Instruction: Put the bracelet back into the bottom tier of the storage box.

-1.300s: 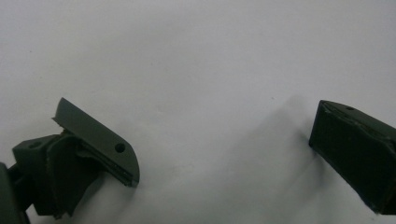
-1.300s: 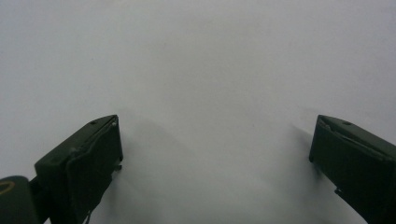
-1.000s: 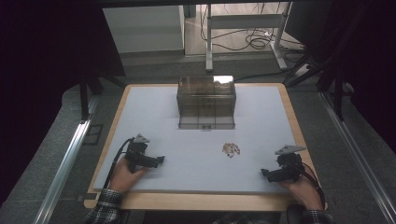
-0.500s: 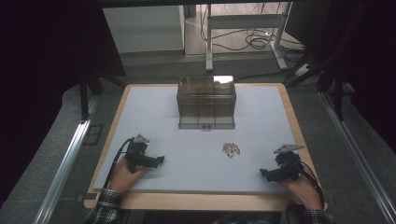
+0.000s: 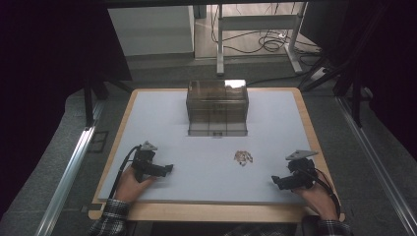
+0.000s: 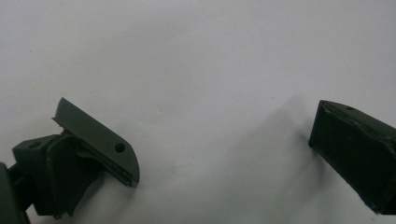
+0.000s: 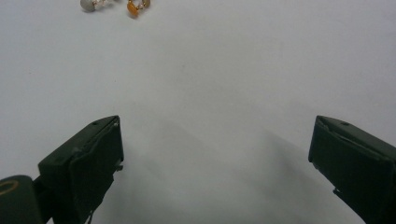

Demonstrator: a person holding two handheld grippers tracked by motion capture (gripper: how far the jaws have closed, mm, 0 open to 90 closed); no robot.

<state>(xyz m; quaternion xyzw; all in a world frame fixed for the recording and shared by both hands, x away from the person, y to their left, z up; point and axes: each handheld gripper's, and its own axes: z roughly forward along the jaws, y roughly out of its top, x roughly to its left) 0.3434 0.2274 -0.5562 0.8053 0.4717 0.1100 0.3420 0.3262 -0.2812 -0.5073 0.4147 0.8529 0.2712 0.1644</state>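
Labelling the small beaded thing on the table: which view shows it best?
High view: the whole beaded thing lies clear on the table, though tiny. Right gripper view catches part of it, closer, cut by the top edge. Left gripper view: bare table.

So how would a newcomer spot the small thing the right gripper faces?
Start at the smoky clear box at the table's far middle. Nearer the person and slightly right lies a small beaded cluster, alone on the pale mat, its beads grey and orange.

no readable text, labels, numbers or signs anywhere
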